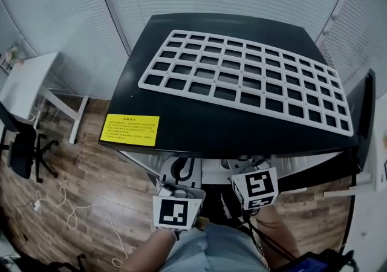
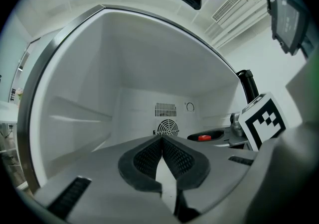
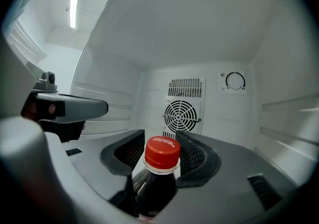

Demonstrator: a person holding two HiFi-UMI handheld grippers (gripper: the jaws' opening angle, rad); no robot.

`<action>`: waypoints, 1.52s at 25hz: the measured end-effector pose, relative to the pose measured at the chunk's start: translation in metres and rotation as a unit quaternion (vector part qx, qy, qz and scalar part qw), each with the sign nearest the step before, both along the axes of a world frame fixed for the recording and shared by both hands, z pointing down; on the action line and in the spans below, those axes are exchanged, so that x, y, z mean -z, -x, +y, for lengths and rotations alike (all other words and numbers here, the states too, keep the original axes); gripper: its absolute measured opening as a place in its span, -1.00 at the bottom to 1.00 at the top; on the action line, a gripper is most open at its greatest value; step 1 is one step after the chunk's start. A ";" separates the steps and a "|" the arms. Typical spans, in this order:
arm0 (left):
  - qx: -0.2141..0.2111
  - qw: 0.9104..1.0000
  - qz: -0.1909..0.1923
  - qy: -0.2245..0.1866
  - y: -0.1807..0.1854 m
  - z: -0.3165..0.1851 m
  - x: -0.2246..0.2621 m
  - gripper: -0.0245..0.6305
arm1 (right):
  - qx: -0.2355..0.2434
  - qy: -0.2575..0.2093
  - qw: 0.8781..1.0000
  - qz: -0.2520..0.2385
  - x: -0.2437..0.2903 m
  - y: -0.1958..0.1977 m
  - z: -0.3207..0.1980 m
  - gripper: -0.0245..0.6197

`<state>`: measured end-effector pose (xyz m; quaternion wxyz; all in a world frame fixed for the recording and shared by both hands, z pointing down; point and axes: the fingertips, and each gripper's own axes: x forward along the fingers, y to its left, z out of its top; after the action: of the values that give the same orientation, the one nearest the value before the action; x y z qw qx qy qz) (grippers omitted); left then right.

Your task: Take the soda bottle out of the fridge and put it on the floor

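**A:** Item one, the soda bottle?

**B:** Soda bottle (image 3: 157, 183): dark contents, red cap. It stands upright inside the fridge (image 3: 209, 68), well in front of the fan grille (image 3: 182, 116), between the right gripper's fingers (image 3: 192, 156).

**A:** Right gripper, condition?

**B:** Right gripper (image 3: 160, 146): fingers spread wide, one on either side of the cap and neck. The pads are not visibly pressing, so I judge nothing is gripped yet.

**A:** Left gripper?

**B:** Left gripper (image 2: 162, 141): fingers (image 2: 149, 158) closed tip to tip and empty, pointed into the fridge beside the right one.

**A:** Step in hand?

**B:** Taking hold. Recommended: close squarely on the neck just under the cap, not on the smooth cap itself. Keep the bottle centred on the ribbed pads and make sure the grip is firm before lifting. Then draw it straight out, clear of the fridge walls. Placement on the wooden floor (image 1: 78, 168) is still outstanding.
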<state>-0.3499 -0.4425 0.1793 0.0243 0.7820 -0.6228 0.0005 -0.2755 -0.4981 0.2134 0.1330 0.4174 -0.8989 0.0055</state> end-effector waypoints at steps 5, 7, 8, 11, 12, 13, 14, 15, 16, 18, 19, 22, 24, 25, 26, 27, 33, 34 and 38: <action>0.000 1.000 0.000 0.001 0.001 0.000 -0.001 -0.87 | -0.004 0.000 1.000 0.013 -0.002 -0.001 -0.003 -0.44; -0.002 1.000 0.000 0.000 0.000 0.000 -0.001 -0.87 | -0.005 -0.002 1.000 0.019 -0.002 -0.001 -0.003 -0.50; -0.003 1.000 -0.001 0.001 0.000 0.000 -0.001 -0.87 | -0.006 -0.003 1.000 0.021 -0.001 -0.001 -0.003 -0.52; -0.006 1.000 0.000 -0.001 -0.003 0.000 0.000 -0.87 | -0.002 -0.004 1.000 0.023 0.001 0.000 0.000 -0.57; -0.007 1.000 0.001 -0.002 -0.004 0.001 0.001 -0.87 | 0.000 -0.005 1.000 0.022 0.001 0.000 0.001 -0.58; -0.007 1.000 0.001 -0.002 -0.004 0.002 0.001 -0.87 | 0.000 -0.006 1.000 0.021 0.001 -0.001 0.002 -0.58; -0.008 1.000 0.001 -0.002 -0.005 0.003 0.002 -0.87 | -0.001 -0.006 1.000 0.019 0.002 -0.003 0.003 -0.59; -0.009 1.000 0.001 -0.003 -0.005 0.004 0.003 -0.87 | -0.003 -0.006 1.000 0.018 0.002 -0.005 0.004 -0.59; -0.009 1.000 0.001 -0.004 -0.006 0.005 0.004 -0.87 | -0.005 -0.007 1.000 0.018 0.003 -0.006 0.005 -0.60; -0.011 1.000 0.001 -0.011 -0.006 0.008 0.008 -0.87 | -0.008 -0.009 1.000 0.017 0.006 -0.009 0.009 -0.60; -0.012 1.000 0.001 -0.014 -0.007 0.009 0.010 -0.87 | -0.009 -0.011 1.000 0.016 0.008 -0.010 0.011 -0.60; -0.019 1.000 -0.001 -0.019 -0.010 0.016 0.015 -0.87 | -0.014 -0.019 1.000 0.010 0.017 -0.012 0.020 -0.61; -0.025 0.999 -0.002 -0.023 -0.012 0.022 0.019 -0.87 | -0.018 -0.025 0.999 0.008 0.025 -0.013 0.026 -0.61; -0.029 0.999 -0.003 -0.026 -0.013 0.025 0.021 -0.87 | -0.020 -0.028 0.999 0.007 0.028 -0.013 0.030 -0.61; -0.032 0.999 -0.003 -0.027 -0.013 0.029 0.023 -0.88 | -0.023 -0.031 0.999 0.007 0.031 -0.014 0.034 -0.61; -0.036 0.999 -0.002 -0.029 -0.014 0.032 0.025 -0.87 | -0.026 -0.033 0.999 0.006 0.034 -0.014 0.038 -0.61; -0.059 0.998 -0.001 -0.038 -0.013 0.057 0.030 -0.87 | -0.040 -0.042 0.998 0.009 0.040 -0.014 0.068 -0.61; -0.064 0.997 -0.001 -0.039 -0.013 0.062 0.030 -0.88 | -0.044 -0.042 0.998 0.010 0.040 -0.014 0.074 -0.61; -0.086 0.996 0.006 -0.033 -0.015 0.078 0.026 -0.87 | -0.059 -0.040 0.997 0.006 0.039 -0.016 0.099 -0.61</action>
<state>-0.3351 -0.3644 0.1536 0.0023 0.8330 -0.5528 -0.0222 -0.2599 -0.3988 0.1742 0.1211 0.4748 -0.8714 -0.0247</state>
